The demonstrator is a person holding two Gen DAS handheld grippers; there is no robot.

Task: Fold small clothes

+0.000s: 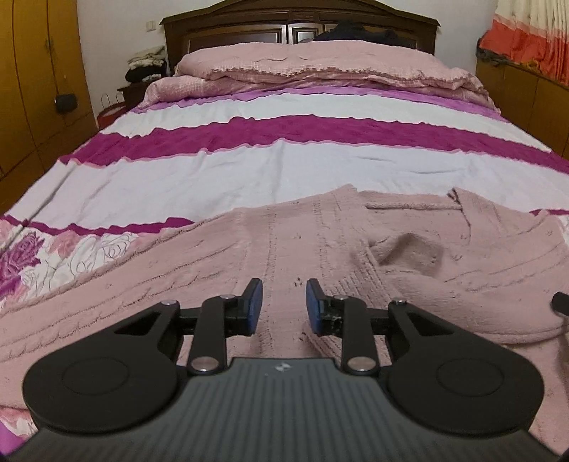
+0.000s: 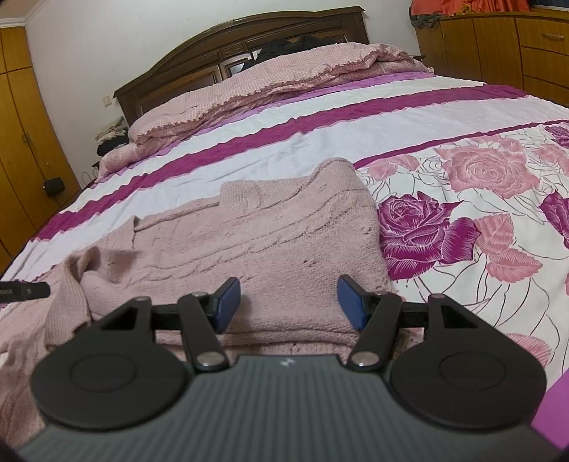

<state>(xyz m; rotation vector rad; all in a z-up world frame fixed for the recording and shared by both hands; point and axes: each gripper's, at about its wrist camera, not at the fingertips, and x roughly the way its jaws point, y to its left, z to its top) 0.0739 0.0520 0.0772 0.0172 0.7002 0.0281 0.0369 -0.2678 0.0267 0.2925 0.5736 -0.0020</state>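
Note:
A pink cable-knit sweater (image 1: pixel 213 266) lies spread across the near end of the bed, partly folded, with a ribbed edge (image 1: pixel 355 280) turned up at the middle. My left gripper (image 1: pixel 284 304) sits low over it, its blue pads drawn close together on a fold of the knit. In the right wrist view the same sweater (image 2: pixel 266 231) shows a doubled-over right side. My right gripper (image 2: pixel 288 302) stands open just over the sweater's near folded edge, pads wide apart and not pressing it. One black finger (image 2: pixel 32 289) of the left gripper pokes in at the far left, beside the raised ribbed strip (image 2: pixel 65 305).
The bedspread (image 1: pixel 284 167) has white and magenta stripes, with a rose print (image 2: pixel 480 213) to the right of the sweater. A folded pink quilt (image 1: pixel 320 64) lies against the dark headboard (image 1: pixel 298 21). Wooden wardrobes (image 1: pixel 35 89) line the left, and cabinets (image 2: pixel 515 53) the right.

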